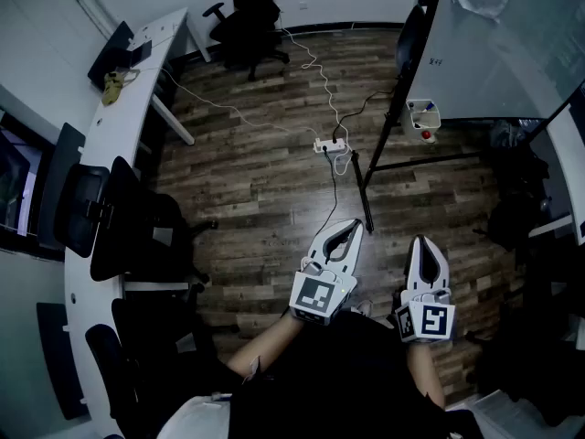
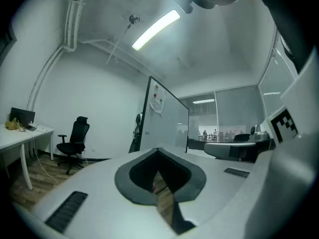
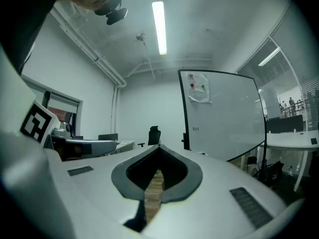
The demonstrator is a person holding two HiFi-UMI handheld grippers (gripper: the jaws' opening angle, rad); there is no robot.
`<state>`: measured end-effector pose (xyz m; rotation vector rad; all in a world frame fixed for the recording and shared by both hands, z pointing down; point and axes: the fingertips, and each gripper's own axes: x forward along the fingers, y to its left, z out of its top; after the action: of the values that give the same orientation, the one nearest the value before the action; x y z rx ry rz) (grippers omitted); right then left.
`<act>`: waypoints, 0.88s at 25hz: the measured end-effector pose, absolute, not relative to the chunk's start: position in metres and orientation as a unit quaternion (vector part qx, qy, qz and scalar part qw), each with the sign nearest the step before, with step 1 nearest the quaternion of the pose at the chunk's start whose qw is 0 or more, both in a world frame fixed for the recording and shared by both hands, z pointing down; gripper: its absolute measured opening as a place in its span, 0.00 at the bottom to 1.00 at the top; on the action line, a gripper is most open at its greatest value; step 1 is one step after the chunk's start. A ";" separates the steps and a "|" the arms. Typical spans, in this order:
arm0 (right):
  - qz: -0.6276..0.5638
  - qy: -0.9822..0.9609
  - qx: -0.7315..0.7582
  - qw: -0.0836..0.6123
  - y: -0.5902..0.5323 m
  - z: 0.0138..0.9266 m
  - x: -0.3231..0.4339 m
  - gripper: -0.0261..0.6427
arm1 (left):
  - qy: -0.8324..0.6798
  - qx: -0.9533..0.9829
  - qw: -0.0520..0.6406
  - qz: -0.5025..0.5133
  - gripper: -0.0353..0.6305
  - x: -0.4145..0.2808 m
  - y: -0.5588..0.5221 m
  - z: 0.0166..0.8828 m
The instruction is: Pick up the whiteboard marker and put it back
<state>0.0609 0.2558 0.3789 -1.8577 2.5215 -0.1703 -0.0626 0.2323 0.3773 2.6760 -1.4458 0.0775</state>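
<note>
Dark wood-plank floor [image 1: 265, 186] fills most of the head view, w/ both grippers low in frame, held level in front of the person.

White left gripper [image 1: 351, 227]: jaws tip-to-tip, only the oval gap behind the tips showing floor, nothing btw them. Its own view confirms this: grey pads meet at the tip, empty.

White right gripper [image 1: 423, 241]: jaws fully closed, also empty, just beside the left one and apart from it.

Large whiteboard on a black stand [image 1: 498, 58] is top right, well apart from both grippers. Small white holder box [image 1: 431, 120] hangs at its lower left edge. Blue-capped whiteboard marker [image 1: 419, 108] appears to sit in that box, though it's too small to be sure. Red round thing [image 1: 426, 135] is at the box's bottom edge.

White power strip [image 1: 331, 144] lies on the floor near the stand's foot, w/ a white cable [image 1: 315, 71] running up towards the far wall.

Long white curved tabletop [image 1: 137, 94] runs down the left side. Black office chair [image 1: 254, 27] stands at the far wall.
</note>
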 end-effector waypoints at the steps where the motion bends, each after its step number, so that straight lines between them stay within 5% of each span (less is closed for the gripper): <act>1: -0.055 0.803 -0.593 0.004 0.257 0.381 0.061 0.06 | -0.474 0.879 0.046 0.027 0.05 -0.064 0.233 0.377; 22: -0.073 0.791 -0.607 0.005 0.253 0.394 0.027 0.06 | -0.451 0.891 0.059 -0.011 0.05 -0.088 0.231 0.379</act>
<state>0.0274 0.2531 0.3942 -1.9009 2.4777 -0.2284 -0.0882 0.2306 0.3794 2.6967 -1.3656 -0.0320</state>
